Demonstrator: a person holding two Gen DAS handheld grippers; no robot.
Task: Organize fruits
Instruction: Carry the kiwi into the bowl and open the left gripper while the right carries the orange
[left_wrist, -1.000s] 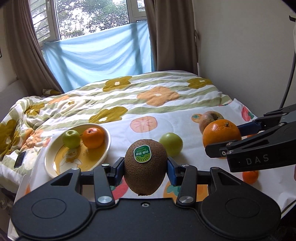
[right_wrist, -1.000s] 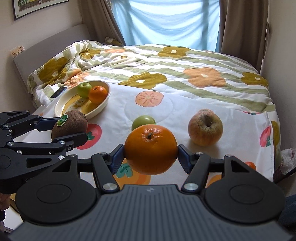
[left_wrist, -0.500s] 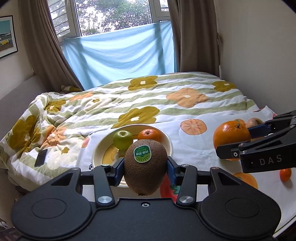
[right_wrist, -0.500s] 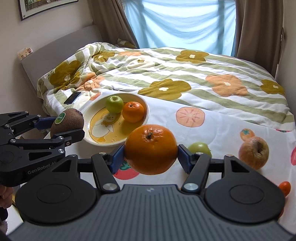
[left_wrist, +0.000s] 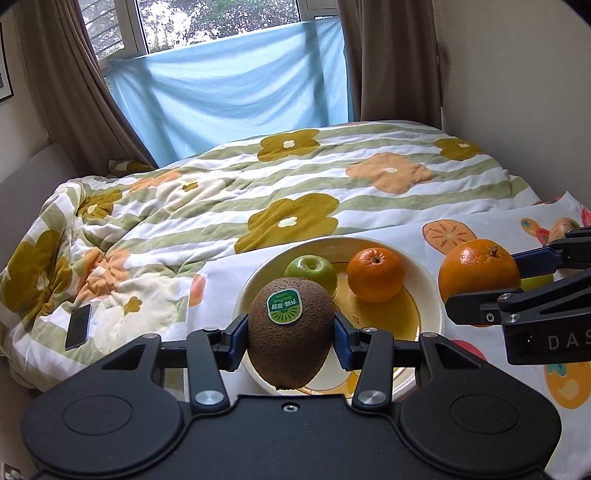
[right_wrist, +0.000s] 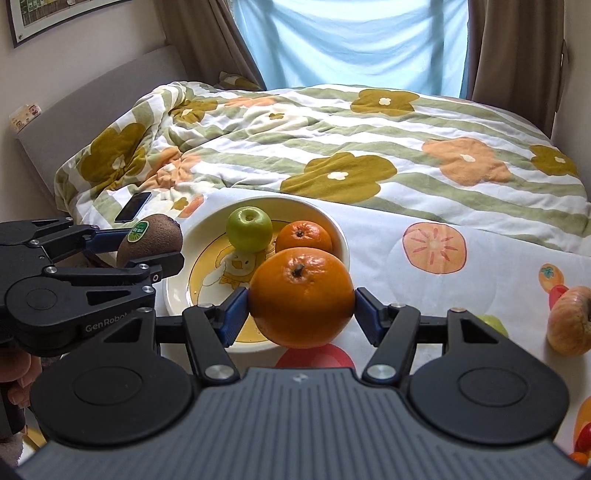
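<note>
My left gripper (left_wrist: 290, 334) clamps a fuzzy brown kiwi (left_wrist: 290, 334), green sticker up, long axis vertical, over the plate's (left_wrist: 424, 286) 7 o'clock rim. Right gripper (right_wrist: 301, 308) pinches a glossy orange (right_wrist: 301, 297), stem up.

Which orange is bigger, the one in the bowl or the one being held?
The held orange, clamped in the right gripper, looks bigger than the bowl orange beside the green apple.

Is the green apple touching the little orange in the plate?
Apart. The left wrist view shows plate between the green apple and the little orange.
</note>
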